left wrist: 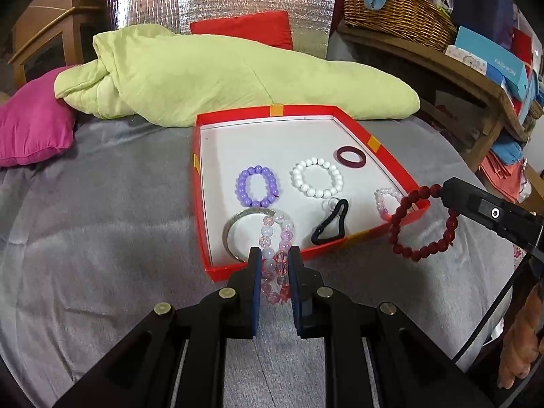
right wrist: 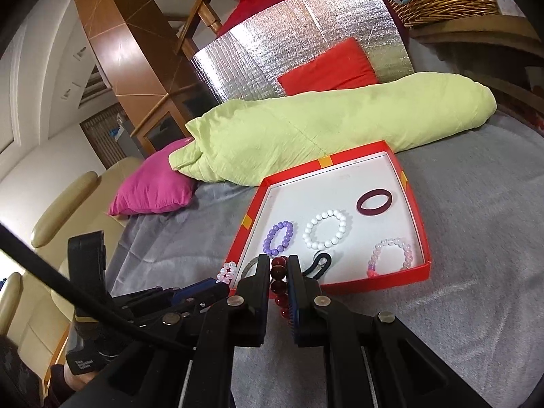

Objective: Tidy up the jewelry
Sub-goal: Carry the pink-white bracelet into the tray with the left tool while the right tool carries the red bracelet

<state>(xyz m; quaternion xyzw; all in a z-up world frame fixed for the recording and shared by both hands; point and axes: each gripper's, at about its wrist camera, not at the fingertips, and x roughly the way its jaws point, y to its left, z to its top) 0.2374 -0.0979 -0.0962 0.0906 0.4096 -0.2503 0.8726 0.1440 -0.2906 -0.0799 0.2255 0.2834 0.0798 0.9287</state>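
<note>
A red box lid [left wrist: 374,142] [right wrist: 413,200] with a white floor lies on the grey bedspread. In it are a purple bead bracelet [left wrist: 257,186] [right wrist: 278,237], a white bead bracelet [left wrist: 317,177] [right wrist: 325,233], a maroon ring band [left wrist: 351,158] [right wrist: 374,201], a black hair tie [left wrist: 330,227] [right wrist: 318,265], a silver bangle [left wrist: 238,229] and a pale pink bracelet [left wrist: 383,200] [right wrist: 391,258]. My left gripper [left wrist: 274,265] is shut on a pink crackle-bead bracelet [left wrist: 277,251] at the lid's near edge. My right gripper [right wrist: 276,268] is shut on a dark red bead bracelet [left wrist: 423,226] [right wrist: 278,285] over the lid's near right corner.
A light green quilt [left wrist: 204,74] [right wrist: 323,129] lies behind the lid, with a magenta pillow [left wrist: 30,125] [right wrist: 153,183] to the left and a red cushion [left wrist: 244,29] behind. A wooden shelf with a wicker basket [left wrist: 397,13] and boxes stands at the right.
</note>
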